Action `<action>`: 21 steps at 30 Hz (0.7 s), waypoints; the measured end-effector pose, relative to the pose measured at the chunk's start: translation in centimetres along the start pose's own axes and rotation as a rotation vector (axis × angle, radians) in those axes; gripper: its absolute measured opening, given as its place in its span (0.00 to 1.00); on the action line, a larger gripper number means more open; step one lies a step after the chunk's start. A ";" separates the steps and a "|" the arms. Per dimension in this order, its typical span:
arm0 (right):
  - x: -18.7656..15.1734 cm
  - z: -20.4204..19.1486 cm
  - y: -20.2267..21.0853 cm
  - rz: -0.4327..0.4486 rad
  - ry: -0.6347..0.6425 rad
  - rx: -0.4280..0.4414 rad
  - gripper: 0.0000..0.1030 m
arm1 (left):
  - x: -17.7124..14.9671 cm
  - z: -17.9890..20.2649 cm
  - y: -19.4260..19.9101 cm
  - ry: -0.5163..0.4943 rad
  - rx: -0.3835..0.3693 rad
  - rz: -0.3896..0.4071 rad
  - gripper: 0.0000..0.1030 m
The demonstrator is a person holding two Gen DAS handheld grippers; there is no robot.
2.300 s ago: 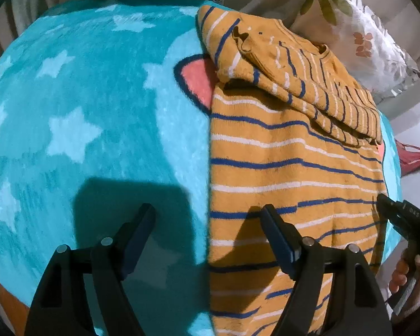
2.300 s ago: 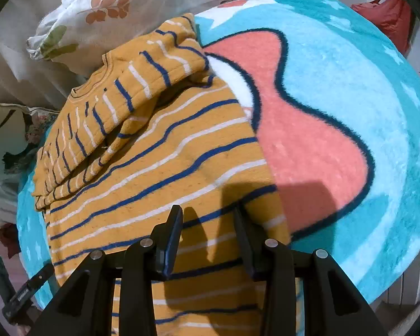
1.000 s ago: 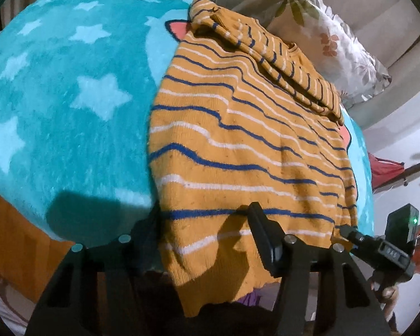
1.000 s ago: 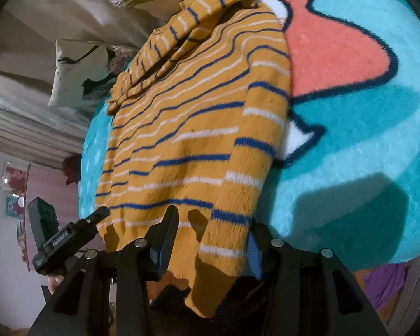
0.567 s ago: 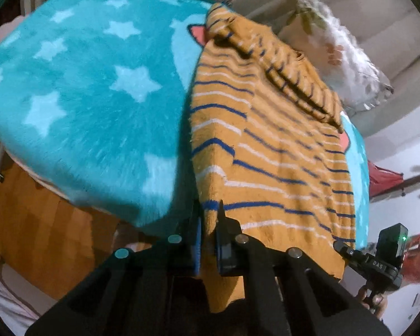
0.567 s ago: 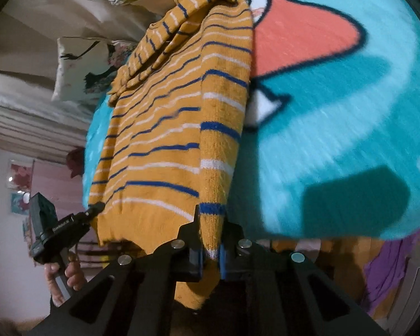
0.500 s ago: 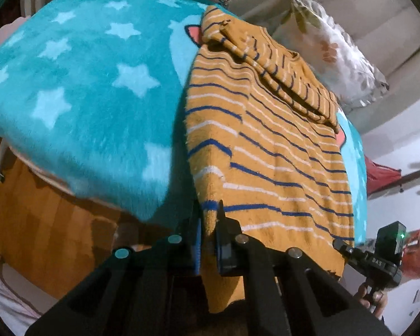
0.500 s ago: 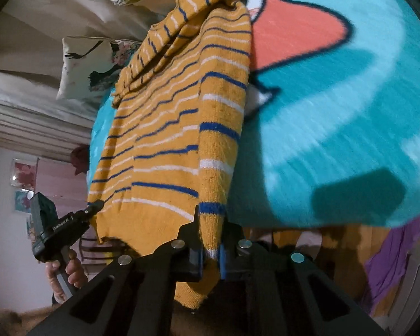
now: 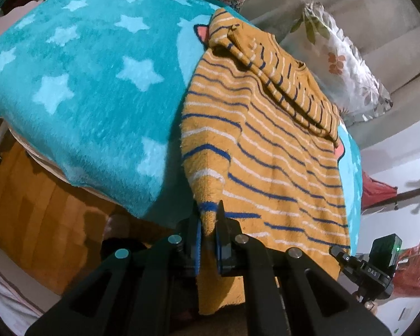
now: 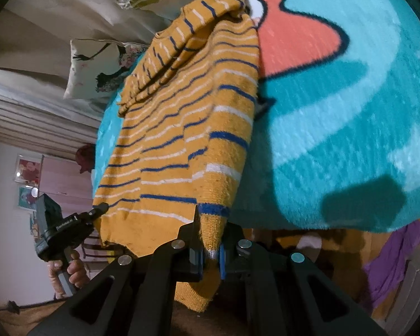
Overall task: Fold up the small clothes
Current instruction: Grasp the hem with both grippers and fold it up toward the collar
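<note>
Both claws now clamped on sweater (image 9: 266, 145) hem.

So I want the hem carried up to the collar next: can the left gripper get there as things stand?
Probably yes. The left gripper is shut on the striped sweater hem, and only the folded sleeves lie across the chest below the collar; nothing else blocks the path.

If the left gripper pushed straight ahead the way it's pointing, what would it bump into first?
Probably only the striped sweater it already pinches: the left gripper points along that cloth toward the folded sleeves. The teal blanket lies beneath; depth is unclear.
</note>
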State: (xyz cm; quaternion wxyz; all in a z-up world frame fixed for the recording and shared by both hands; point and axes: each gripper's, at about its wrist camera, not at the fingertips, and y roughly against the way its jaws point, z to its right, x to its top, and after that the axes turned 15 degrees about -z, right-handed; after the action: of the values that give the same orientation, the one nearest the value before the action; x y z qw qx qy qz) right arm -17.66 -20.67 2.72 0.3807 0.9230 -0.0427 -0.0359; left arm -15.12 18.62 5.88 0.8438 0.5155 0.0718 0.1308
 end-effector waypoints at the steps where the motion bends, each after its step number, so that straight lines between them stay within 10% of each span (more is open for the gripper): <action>1: 0.1 -0.1 0.2 0.001 0.002 0.011 0.08 | 0.3 0.0 0.3 0.004 -0.007 0.005 0.07; 10: 5.9 -4.1 3.0 0.085 0.060 0.140 0.08 | 6.8 2.8 3.5 -0.014 -0.024 0.083 0.07; 21: 19.2 -6.7 3.8 0.203 0.001 0.139 0.08 | 22.5 8.4 0.9 -0.102 -0.026 0.082 0.07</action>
State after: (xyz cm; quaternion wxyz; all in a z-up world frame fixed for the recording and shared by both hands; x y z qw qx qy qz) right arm 1.88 -20.71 9.54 0.3177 0.9380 -0.1384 0.0063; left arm 8.40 18.52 10.83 0.8469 0.5129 0.0058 0.1400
